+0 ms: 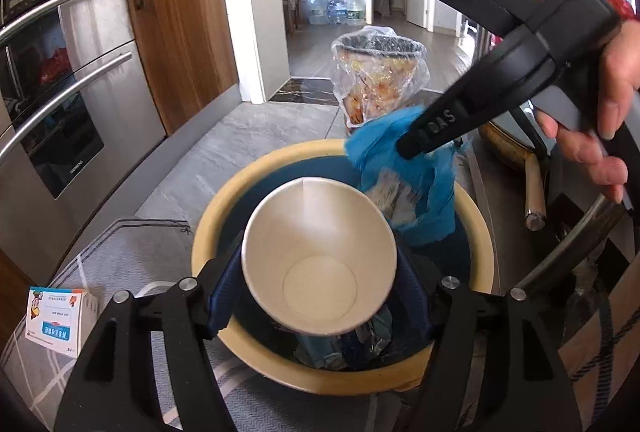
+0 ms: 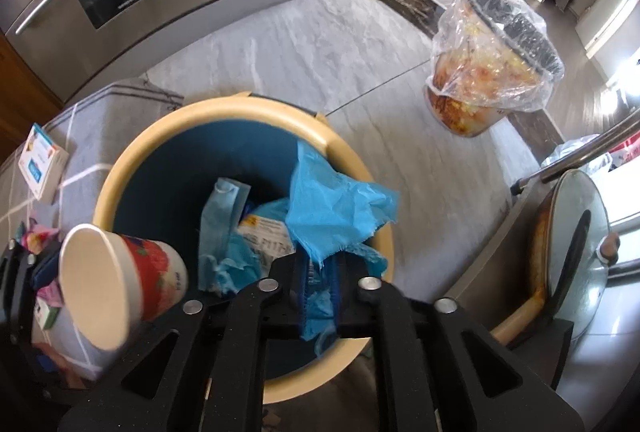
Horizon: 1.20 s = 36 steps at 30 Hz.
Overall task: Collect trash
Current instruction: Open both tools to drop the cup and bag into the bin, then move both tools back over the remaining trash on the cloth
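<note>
My left gripper is shut on a white paper cup with a red printed outside, held tilted over the round bin with the cream rim and blue inside. The cup also shows at the left of the right wrist view. My right gripper is shut on crumpled blue plastic wrapping with a printed label, held over the bin's mouth. In the left wrist view the right gripper comes in from the upper right, with the blue wrapping hanging from it. Other trash lies deep in the bin.
A second bin lined with a clear bag stands farther back on the grey tile floor. A stainless oven is at left. A small printed box lies on the grey mat. A lidded pan is at right.
</note>
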Motion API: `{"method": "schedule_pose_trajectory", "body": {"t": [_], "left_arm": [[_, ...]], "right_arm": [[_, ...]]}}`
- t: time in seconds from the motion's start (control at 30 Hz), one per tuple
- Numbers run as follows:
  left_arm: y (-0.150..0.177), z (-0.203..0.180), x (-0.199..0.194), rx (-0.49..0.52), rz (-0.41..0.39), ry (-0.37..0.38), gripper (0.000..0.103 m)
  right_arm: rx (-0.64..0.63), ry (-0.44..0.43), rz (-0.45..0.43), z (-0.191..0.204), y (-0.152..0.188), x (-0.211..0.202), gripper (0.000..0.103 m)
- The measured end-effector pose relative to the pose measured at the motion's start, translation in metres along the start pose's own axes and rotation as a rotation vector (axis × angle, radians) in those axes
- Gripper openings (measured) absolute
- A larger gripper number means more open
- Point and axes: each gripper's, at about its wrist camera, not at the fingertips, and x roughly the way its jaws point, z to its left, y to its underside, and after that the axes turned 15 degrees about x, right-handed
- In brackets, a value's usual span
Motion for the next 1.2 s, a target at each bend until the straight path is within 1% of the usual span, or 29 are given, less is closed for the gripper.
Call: {"method": "schedule_pose_trajectory", "body": {"t": [0.03,0.1,0.13,0.23,0.43,0.5,0.53,0.6,0.63,0.67,0.77,0.83,0.93,1.07,1.13,1.2], "left_arm": [[0.0,-0.001,0.0,0.008,0.002,-0.003,0.074],[-0.001,-0.001,-0.001,0.009,-0.002,-0.005,0.077],[-0.002,0.0,-0.002,0.005,-0.006,-0.004,0.078],[-0.001,0.002,-0.002,-0.003,0.0,-0.012,0.078],[0.002,0.008,-0.011,-0.026,0.002,-0.025,0.081],[0.004,0.009,-0.016,-0.022,0.003,-0.037,0.082],[0.006,0.011,-0.021,-0.022,0.003,-0.043,0.082],[0.008,0.015,-0.03,-0.031,-0.007,-0.048,0.085],[0.01,0.017,-0.035,-0.032,-0.012,-0.054,0.087],[0.011,0.019,-0.039,-0.028,-0.017,-0.061,0.087],[0.017,0.024,-0.05,-0.01,-0.016,-0.082,0.093],[0.021,0.029,-0.058,-0.017,-0.016,-0.088,0.095],[0.028,0.037,-0.073,-0.026,-0.021,-0.102,0.097],[0.037,0.047,-0.094,-0.021,-0.029,-0.142,0.097],[0.042,0.054,-0.104,-0.029,-0.031,-0.155,0.097],[0.045,0.06,-0.115,-0.031,-0.027,-0.175,0.097]], "right_arm": [[-0.003,0.003,-0.001,0.001,0.0,0.0,0.02],[0.001,0.005,-0.006,0.0,0.0,-0.001,0.024],[0.004,0.003,-0.008,0.0,0.0,-0.001,0.027],[0.018,-0.007,-0.031,-0.003,-0.002,-0.005,0.029],[0.051,-0.055,-0.074,-0.003,-0.007,-0.016,0.042],[0.054,-0.076,-0.097,0.0,-0.008,-0.022,0.051],[0.056,-0.092,-0.114,0.001,-0.009,-0.026,0.059],[0.049,-0.14,-0.166,0.007,-0.01,-0.039,0.064],[0.038,-0.162,-0.201,0.012,-0.01,-0.047,0.069],[0.03,-0.175,-0.221,0.015,-0.01,-0.051,0.076],[0.004,-0.222,-0.279,0.025,-0.012,-0.065,0.087],[-0.014,-0.254,-0.306,0.032,-0.011,-0.073,0.091],[-0.056,-0.317,-0.357,0.045,-0.007,-0.088,0.093],[-0.073,-0.398,-0.401,0.059,-0.004,-0.105,0.095],[-0.066,-0.421,-0.399,0.067,-0.005,-0.108,0.095],[-0.069,-0.424,-0.4,0.074,-0.004,-0.111,0.095]]}}
